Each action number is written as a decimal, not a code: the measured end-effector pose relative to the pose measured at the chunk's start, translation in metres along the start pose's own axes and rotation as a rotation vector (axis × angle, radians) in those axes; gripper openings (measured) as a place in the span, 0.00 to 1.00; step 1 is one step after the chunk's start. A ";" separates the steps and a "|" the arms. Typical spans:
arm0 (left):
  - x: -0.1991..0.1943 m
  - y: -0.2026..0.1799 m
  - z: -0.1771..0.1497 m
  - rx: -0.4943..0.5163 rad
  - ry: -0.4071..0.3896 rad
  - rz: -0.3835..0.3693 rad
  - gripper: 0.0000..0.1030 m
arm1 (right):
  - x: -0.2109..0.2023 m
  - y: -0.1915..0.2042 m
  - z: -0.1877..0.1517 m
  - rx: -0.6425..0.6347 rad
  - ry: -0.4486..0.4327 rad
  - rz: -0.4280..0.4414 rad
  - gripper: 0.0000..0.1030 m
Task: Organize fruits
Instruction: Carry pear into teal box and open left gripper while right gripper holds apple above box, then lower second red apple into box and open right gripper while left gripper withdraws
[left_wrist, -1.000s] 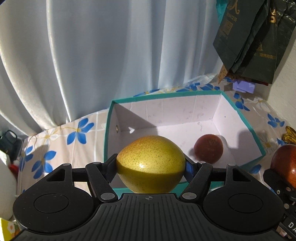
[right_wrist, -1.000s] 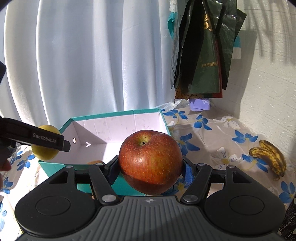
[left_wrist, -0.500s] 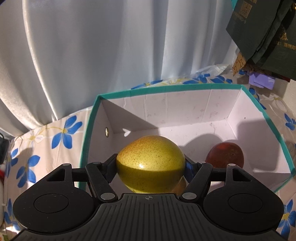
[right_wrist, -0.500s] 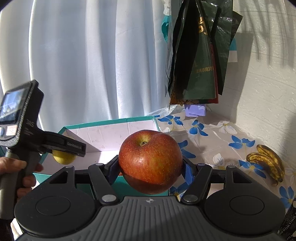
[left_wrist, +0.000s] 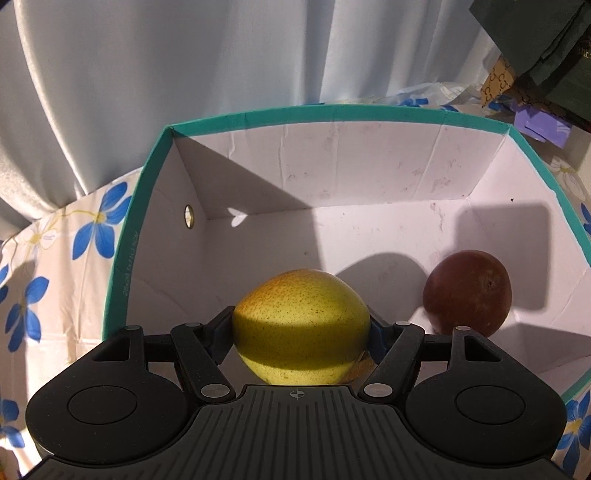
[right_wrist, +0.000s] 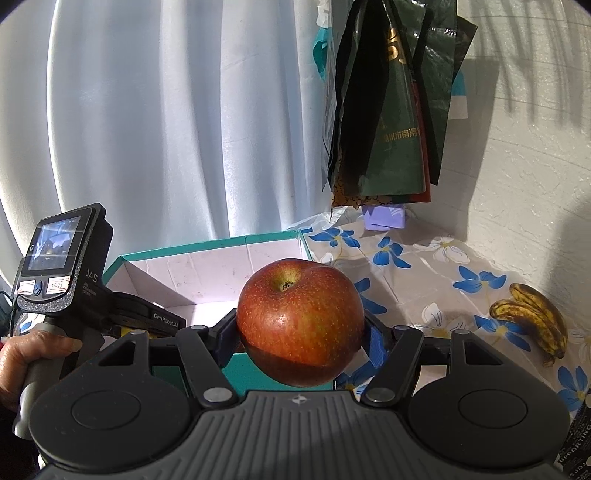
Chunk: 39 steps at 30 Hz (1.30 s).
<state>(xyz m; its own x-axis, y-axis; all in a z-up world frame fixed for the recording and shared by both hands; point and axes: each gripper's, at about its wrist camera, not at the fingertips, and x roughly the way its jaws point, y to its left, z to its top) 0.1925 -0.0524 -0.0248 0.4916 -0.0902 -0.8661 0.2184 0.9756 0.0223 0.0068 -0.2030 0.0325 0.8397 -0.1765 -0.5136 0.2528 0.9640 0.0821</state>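
Squarely between fingers (left_wrist: 221, 334): pear (left_wrist: 301, 326).

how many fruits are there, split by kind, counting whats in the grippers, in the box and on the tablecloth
pear: 1, held in the left gripper over the box
apple: 1, held in the right gripper
dark red round fruit: 1, on the box floor, kind unclear
bananas: 1 bunch on the tablecloth, single count unclear
total: 4, bunch as one

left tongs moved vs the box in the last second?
Yes. The left tongs, shut on the pear, came forward and down over the box, whose floor now fills the view.
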 end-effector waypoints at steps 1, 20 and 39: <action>0.001 0.000 0.000 -0.001 0.004 -0.002 0.72 | 0.000 0.000 0.000 -0.001 0.001 -0.001 0.65; -0.028 0.000 -0.001 -0.009 -0.026 -0.151 0.98 | -0.002 0.000 0.002 -0.010 -0.010 -0.003 0.65; -0.119 0.068 -0.050 -0.156 -0.209 0.075 0.99 | 0.045 0.028 0.010 -0.103 0.035 0.032 0.65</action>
<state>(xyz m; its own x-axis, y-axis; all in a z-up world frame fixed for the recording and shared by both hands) 0.1064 0.0349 0.0548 0.6684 -0.0401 -0.7427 0.0504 0.9987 -0.0086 0.0566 -0.1856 0.0201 0.8287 -0.1397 -0.5420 0.1738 0.9847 0.0120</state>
